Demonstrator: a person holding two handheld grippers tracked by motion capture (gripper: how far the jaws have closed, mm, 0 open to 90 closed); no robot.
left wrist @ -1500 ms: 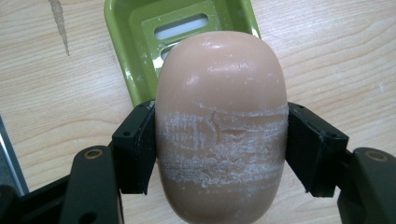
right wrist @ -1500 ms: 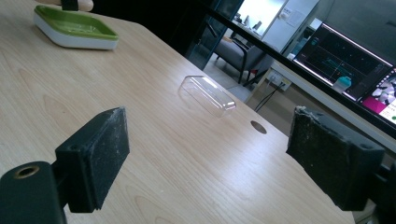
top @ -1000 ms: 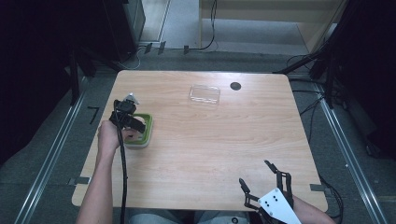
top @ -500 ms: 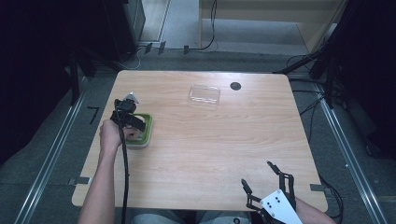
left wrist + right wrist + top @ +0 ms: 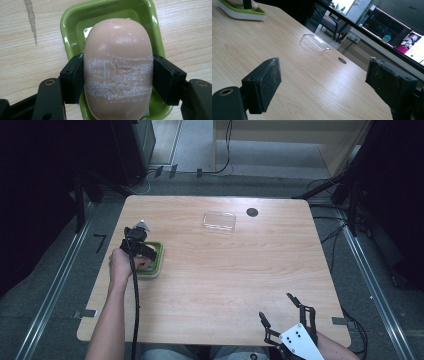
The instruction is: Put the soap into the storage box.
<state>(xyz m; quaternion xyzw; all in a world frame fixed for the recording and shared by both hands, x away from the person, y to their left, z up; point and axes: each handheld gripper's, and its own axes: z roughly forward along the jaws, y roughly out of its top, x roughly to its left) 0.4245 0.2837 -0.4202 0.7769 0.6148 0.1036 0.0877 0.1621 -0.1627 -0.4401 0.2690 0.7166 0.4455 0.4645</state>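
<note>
I see my left gripper (image 5: 117,80) clamped on a pink bar of soap (image 5: 118,67), one black jaw on each long side. The soap sits over a green dish (image 5: 72,30) on the wooden table (image 5: 30,70).

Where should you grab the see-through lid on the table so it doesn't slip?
Probably across its two long sides, coming straight down from above. The clear lid lies flat on the table, a low rounded rectangle, so the short span best fits the open right gripper; its smooth plastic may still slide.
</note>
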